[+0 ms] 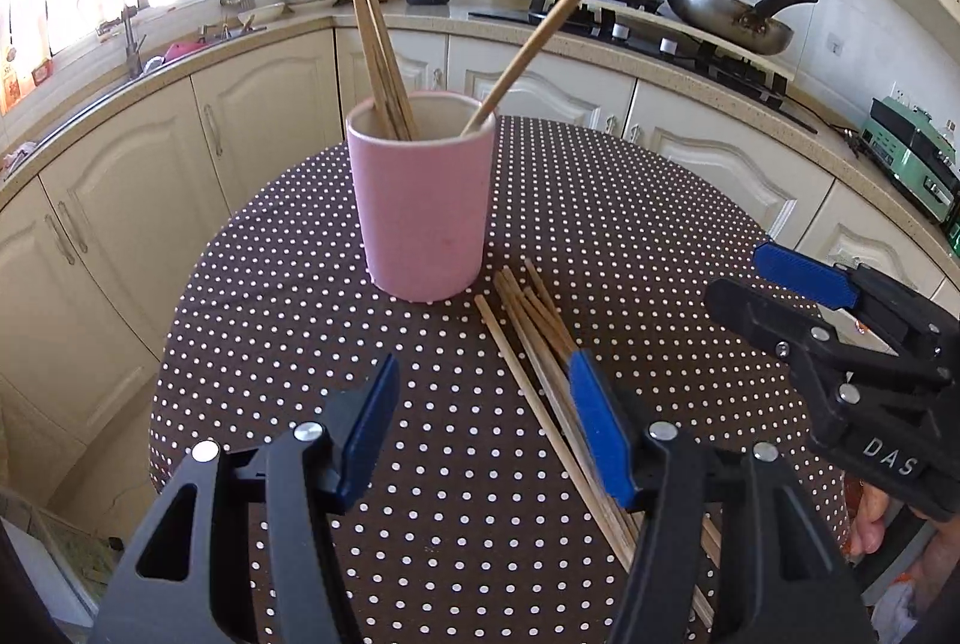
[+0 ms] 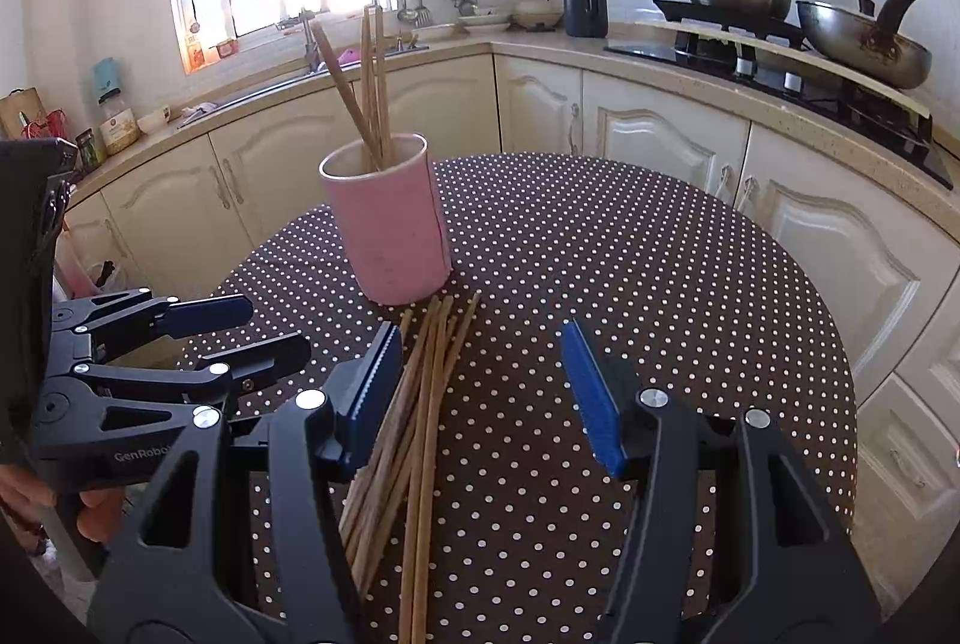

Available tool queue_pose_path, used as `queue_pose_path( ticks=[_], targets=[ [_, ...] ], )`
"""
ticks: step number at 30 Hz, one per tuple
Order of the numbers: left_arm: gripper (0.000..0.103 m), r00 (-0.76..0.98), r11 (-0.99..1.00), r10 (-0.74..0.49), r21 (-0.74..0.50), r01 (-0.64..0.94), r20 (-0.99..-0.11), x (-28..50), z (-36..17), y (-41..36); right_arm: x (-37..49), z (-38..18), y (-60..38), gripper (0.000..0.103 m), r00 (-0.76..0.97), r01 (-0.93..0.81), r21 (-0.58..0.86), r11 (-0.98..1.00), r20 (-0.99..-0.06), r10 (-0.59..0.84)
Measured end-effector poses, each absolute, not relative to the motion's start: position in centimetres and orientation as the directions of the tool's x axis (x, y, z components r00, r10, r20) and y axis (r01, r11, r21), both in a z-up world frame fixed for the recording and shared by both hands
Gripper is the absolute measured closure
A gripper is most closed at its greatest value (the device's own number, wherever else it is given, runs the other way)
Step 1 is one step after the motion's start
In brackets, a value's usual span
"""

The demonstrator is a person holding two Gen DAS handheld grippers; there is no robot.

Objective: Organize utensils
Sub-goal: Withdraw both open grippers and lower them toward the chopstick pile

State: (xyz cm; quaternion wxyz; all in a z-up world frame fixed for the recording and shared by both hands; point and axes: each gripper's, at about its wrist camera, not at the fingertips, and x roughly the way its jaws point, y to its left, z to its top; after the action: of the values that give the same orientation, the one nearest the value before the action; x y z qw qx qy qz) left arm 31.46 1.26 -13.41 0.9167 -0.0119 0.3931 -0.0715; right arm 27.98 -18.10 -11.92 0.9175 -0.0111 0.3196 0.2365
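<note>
**Reaching for loose chopsticks, both grippers empty**

Covering most of the view, the round table [image 1: 300, 284] with its polka-dot cloth holds a pink cup [image 1: 423, 206] near the far middle – a few chopsticks already stand in it [image 1: 378, 44], leaning left and right. The loose chopsticks [image 2: 420, 404] lie in a fanned bundle on the cloth, far tips just beside the cup's base, near ends running toward the camera.

Risk, as a judgement: sticks overlap, so a pinch could take several or scissor one out and roll it off the near edge; a careless lift could also knock the cup, top-heavy with leaning sticks.

Left gripper [image 1: 483, 428] tilts down over the table, jaws apart, nothing between them – bundle passes under its right finger. Right gripper [image 2: 480, 398] also angled down, jaws apart and empty, bundle beside its left finger. A hand [image 2: 90, 512] grips the left tool.
</note>
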Motion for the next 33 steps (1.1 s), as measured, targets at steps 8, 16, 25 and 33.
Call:
queue_pose_path(
  ticks=[8, 16, 25, 33],
  targets=[
    [0.045, 0.629, 0.991, -0.126, -0.07, 0.112, -0.767, 32.6, -14.8, 0.8, 28.8, -13.4, -18.4, 0.047, 0.652, -0.438, 0.143, 0.887, -0.629, 0.423],
    [0.045, 0.577, 0.991, -0.129, -0.088, 0.099, -0.807, 33.6, -16.3, 0.4, 29.5, -14.8, -18.7, 0.047, 0.619, -0.432, 0.158, 0.888, -0.664, 0.419],
    [0.045, 0.511, 0.986, -0.168, -0.137, 0.097, -0.843, 34.6, -17.7, 0.1, 30.4, -15.6, -19.5, 0.047, 0.591, -0.409, 0.182, 0.894, -0.694, 0.411],
    [0.045, 0.471, 0.983, -0.184, -0.164, 0.083, -0.863, 35.9, -18.9, -0.2, 31.0, -16.0, -20.2, 0.047, 0.563, -0.398, 0.193, 0.897, -0.72, 0.405]
  ],
)
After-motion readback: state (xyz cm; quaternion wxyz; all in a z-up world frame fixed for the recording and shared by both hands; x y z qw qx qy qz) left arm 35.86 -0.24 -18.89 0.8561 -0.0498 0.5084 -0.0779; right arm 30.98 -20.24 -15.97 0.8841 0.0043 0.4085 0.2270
